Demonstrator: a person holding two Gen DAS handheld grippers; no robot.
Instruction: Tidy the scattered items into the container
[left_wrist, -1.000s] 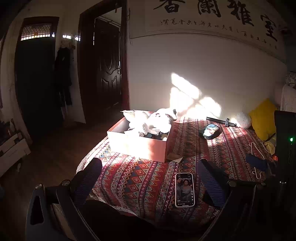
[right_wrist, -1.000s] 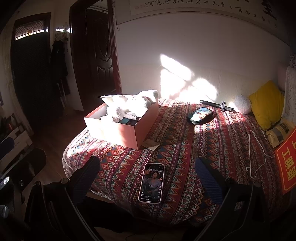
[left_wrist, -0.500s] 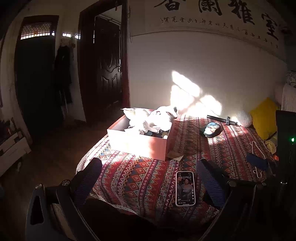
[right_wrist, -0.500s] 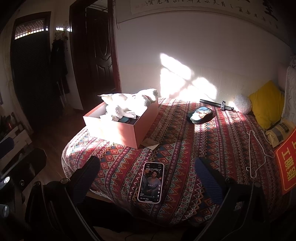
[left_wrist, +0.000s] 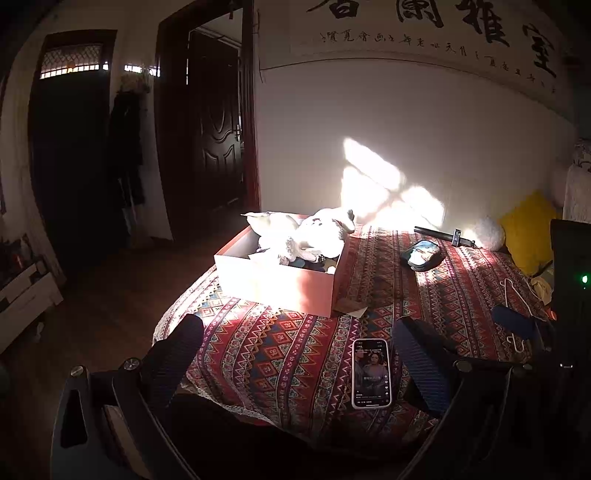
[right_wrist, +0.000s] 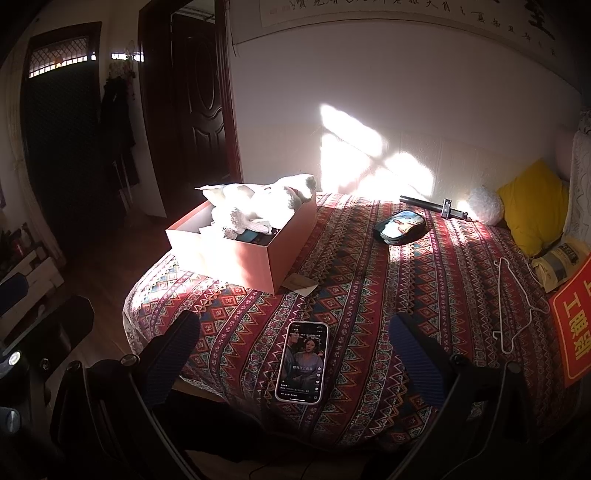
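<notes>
A pink box (left_wrist: 280, 284) (right_wrist: 236, 258) stands on the patterned bed, with a white plush toy (left_wrist: 306, 236) (right_wrist: 266, 206) and dark items in it. A lit phone (left_wrist: 371, 373) (right_wrist: 303, 362) lies face up near the bed's front edge. A dark pouch (left_wrist: 423, 255) (right_wrist: 400, 226), a black rod (left_wrist: 445, 234) (right_wrist: 432, 206) and a white hanger (right_wrist: 511, 295) lie farther back. My left gripper (left_wrist: 299, 358) is open and empty, the phone near its right finger. My right gripper (right_wrist: 295, 354) is open and empty above the phone.
The patterned bedspread (right_wrist: 406, 295) covers the bed. A yellow pillow (right_wrist: 532, 206), a white fluffy ball (right_wrist: 485, 210), a paper bag (right_wrist: 561, 262) and a red sign (right_wrist: 574, 325) sit at the right. A paper scrap (right_wrist: 301, 284) lies by the box. Dark doors (left_wrist: 218, 136) and floor lie left.
Both views have shifted slightly; the left gripper has drifted back a little from the bed. Nothing was taken hold of or moved.
</notes>
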